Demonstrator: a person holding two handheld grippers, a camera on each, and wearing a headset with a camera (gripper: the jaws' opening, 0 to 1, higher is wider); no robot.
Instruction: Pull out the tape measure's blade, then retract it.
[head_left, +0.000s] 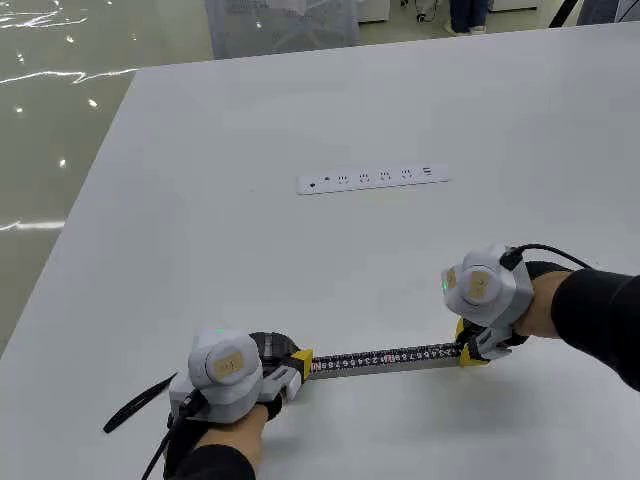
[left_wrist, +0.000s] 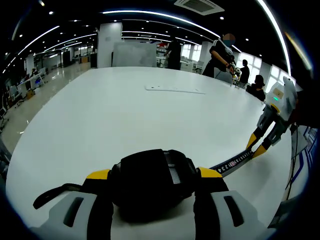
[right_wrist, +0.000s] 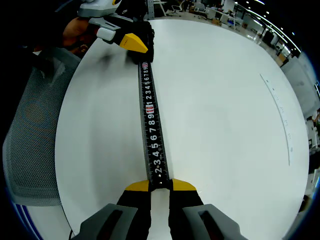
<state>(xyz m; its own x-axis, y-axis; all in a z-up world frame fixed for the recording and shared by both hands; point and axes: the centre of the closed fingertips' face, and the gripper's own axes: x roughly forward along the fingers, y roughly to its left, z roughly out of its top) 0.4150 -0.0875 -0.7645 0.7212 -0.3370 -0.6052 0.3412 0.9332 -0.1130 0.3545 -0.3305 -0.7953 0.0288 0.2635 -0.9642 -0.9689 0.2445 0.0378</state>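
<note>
Logged in the head view, at 7 o'clock on the white bench (head_left: 300, 250): left claw (left_wrist: 154, 173) clenched across the flanks of the black tape measure case (left_wrist: 150, 192), wrist strap (head_left: 135, 405) trailing toward 8 o'clock. Traced the blade (right_wrist: 151, 125) out of the case mouth toward 3 o'clock, numbers up, low over or on the bench (cannot tell which). Put its long axis roughly parallel to the near bench edge. Found the right claw (right_wrist: 160, 186) at the 3 o'clock end, pinched shut on the blade tip. Noted a power strip (head_left: 372, 178) well apart at 12 o'clock. Judged the case light, rigid and smooth: best gripped across the broad flanks as now, clear of the mouth. Judged the blade thin and springy, stiff lengthwise yet prone to kink or twist sideways, sharp-edged, probably under spring pull. Best held at the tip and fed back in line with the mouth, not let snap.
</note>
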